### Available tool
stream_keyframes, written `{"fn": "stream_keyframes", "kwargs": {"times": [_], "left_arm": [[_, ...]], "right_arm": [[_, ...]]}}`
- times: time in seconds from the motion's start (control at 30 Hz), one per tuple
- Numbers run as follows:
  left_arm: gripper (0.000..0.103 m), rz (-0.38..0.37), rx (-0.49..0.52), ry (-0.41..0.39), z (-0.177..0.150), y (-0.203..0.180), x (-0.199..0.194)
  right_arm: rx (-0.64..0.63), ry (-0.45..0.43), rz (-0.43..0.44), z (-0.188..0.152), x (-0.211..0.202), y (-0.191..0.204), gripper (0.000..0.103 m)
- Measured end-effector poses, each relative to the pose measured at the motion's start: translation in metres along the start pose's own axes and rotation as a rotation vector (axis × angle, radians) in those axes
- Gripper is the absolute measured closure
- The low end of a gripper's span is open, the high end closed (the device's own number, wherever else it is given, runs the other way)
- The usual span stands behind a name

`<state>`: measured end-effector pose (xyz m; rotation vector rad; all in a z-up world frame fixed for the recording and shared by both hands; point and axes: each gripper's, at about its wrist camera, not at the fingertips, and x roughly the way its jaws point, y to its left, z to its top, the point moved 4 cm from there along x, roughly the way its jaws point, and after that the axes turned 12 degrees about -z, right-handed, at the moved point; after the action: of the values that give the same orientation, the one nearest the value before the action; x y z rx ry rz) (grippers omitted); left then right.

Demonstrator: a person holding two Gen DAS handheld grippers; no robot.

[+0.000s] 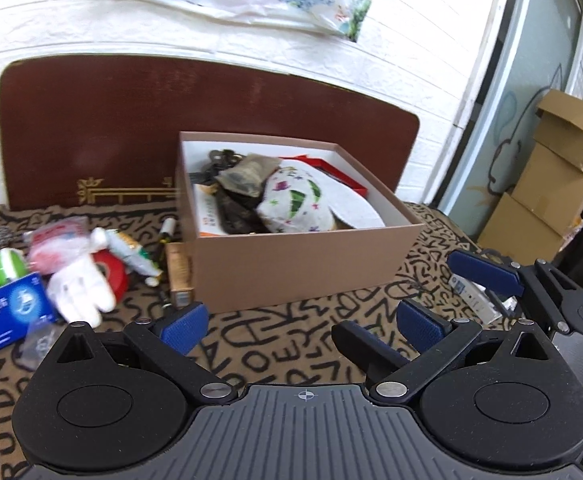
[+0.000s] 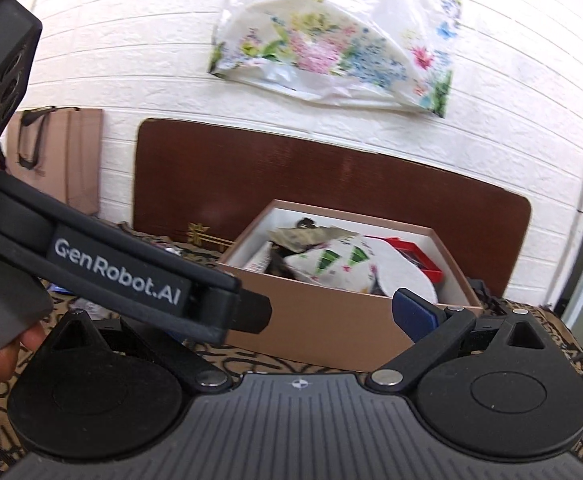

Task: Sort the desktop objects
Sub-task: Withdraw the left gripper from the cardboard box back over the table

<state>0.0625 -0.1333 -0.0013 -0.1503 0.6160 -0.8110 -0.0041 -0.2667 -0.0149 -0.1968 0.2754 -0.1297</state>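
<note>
both tools (image 1: 301, 326) spread, box (image 1: 291, 264) just ahead

Matte black left gripper (image 1: 303, 326) with blue ribbed finger pads (image 1: 183, 326), two round disc housings, silver pivot screws and a grey ridged base bearing a small crosshair mark. Same build on the right gripper (image 2: 283, 316): black linkage arms, blue pad (image 2: 413, 314), silver screws. White "GenRobot.AI" lettering along the black side bar of the left gripper.

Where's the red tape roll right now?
In the left wrist view, the red tape roll lies on the patterned cloth left of the cardboard box, partly under the white glove, beside the tube.
</note>
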Motion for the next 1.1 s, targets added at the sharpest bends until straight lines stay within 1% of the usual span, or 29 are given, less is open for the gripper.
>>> {"fn": "stream_keyframes", "kwargs": {"times": [0.13, 0.2, 0.33, 0.5, 0.6, 0.7, 0.83, 1.1], "left_arm": [[0.0, 0.017, -0.05, -0.016, -0.01, 0.017, -0.02], [0.0, 0.034, -0.081, -0.019, -0.017, 0.028, -0.03], [0.0, 0.111, -0.121, -0.039, -0.033, 0.053, -0.054], [0.0, 0.207, -0.218, -0.062, -0.05, 0.102, -0.08], [0.0, 0.261, -0.279, -0.045, -0.062, 0.133, -0.087], [0.0, 0.293, -0.331, -0.024, -0.071, 0.158, -0.089], [0.0, 0.318, -0.326, -0.016, -0.072, 0.176, -0.087], [0.0, 0.385, -0.278, -0.018, -0.054, 0.212, -0.071]], "right_arm": [[-0.014, -0.007, 0.036, 0.006, -0.006, 0.015, 0.002], [-0.025, -0.008, 0.068, 0.008, -0.009, 0.025, 0.002], [-0.059, 0.002, 0.15, 0.005, -0.007, 0.055, 0.002], [-0.108, 0.047, 0.253, -0.008, -0.001, 0.1, 0.002], [-0.136, 0.078, 0.29, -0.014, 0.004, 0.12, 0.002], [-0.147, 0.11, 0.306, -0.019, 0.013, 0.13, 0.002], [-0.14, 0.16, 0.31, -0.024, 0.028, 0.139, 0.002], [-0.131, 0.219, 0.323, -0.03, 0.055, 0.156, 0.005]]}}
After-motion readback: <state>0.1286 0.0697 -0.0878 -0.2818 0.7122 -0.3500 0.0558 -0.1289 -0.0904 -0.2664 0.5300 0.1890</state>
